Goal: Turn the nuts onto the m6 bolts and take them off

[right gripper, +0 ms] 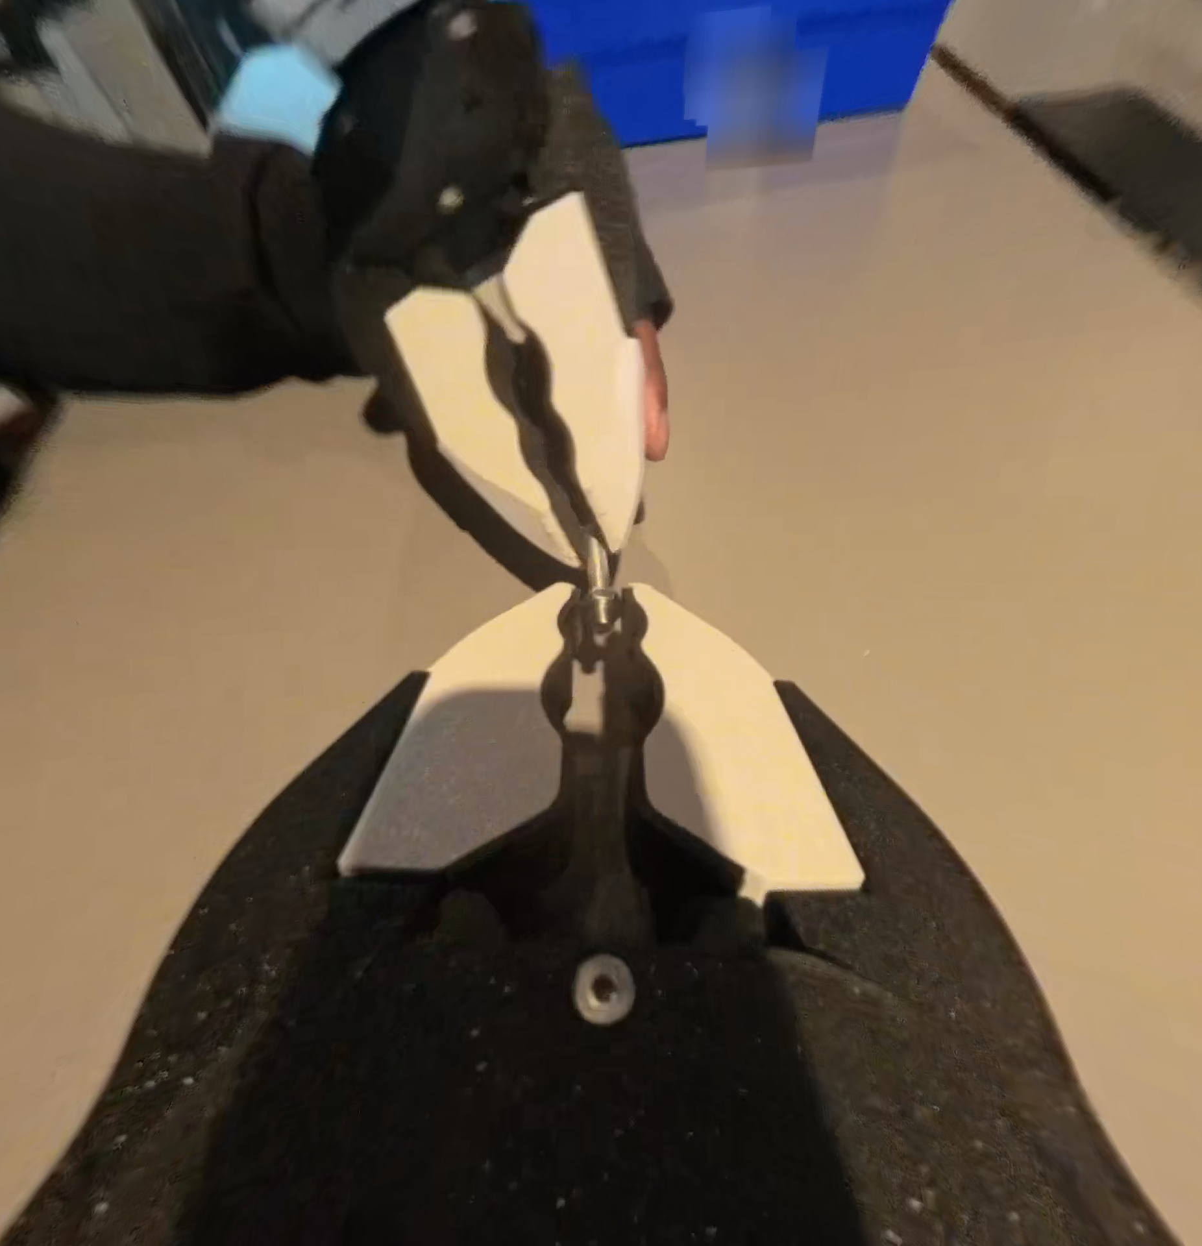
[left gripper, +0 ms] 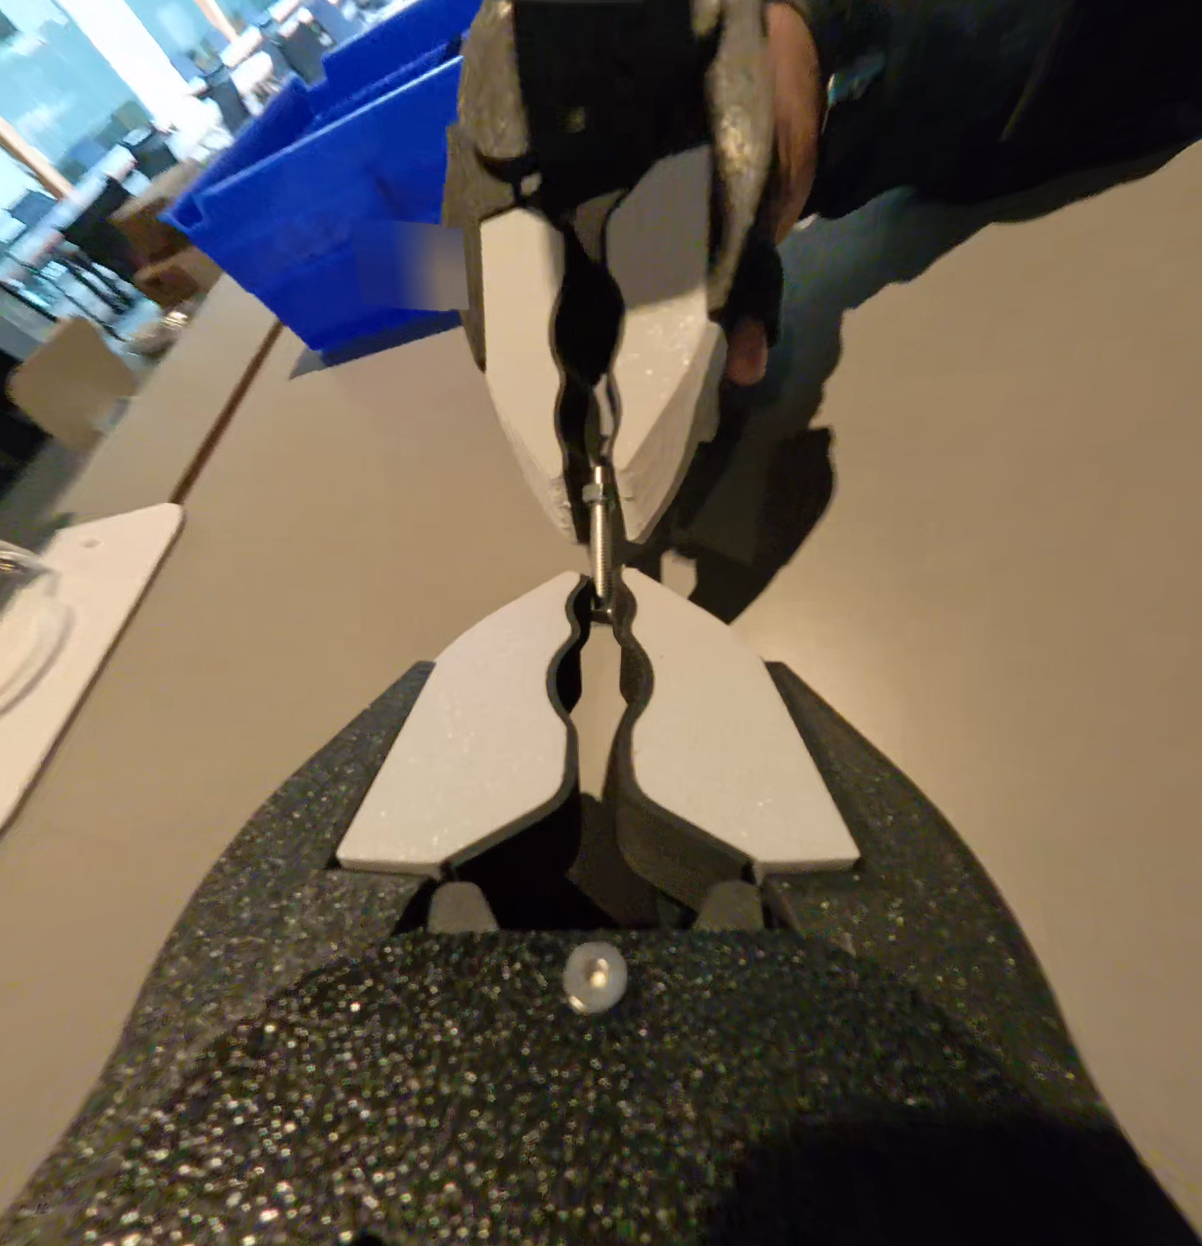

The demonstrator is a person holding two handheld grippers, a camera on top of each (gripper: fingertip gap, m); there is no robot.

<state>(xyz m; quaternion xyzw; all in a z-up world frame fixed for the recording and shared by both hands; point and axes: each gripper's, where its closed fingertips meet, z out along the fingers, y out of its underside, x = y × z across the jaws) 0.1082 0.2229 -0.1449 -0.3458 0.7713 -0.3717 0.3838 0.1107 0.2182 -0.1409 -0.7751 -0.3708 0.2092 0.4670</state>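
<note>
I judge I'm mid-cycle: the nut (left gripper: 597, 497) sits threaded near the far end of the bolt (left gripper: 604, 547), with bare thread showing below it, so either the run-on or the run-off is unfinished; I cannot tell which. At frame centre in the left wrist view, my left tool (left gripper: 605, 603) is closed on the bolt's near end. The right tool (left gripper: 597, 512) comes down from the top of the frame, pinched around the nut. Both are held tip to tip above the table (left gripper: 989, 539), the bolt bridging them, a blue bin (left gripper: 328, 222) upper left.
</note>
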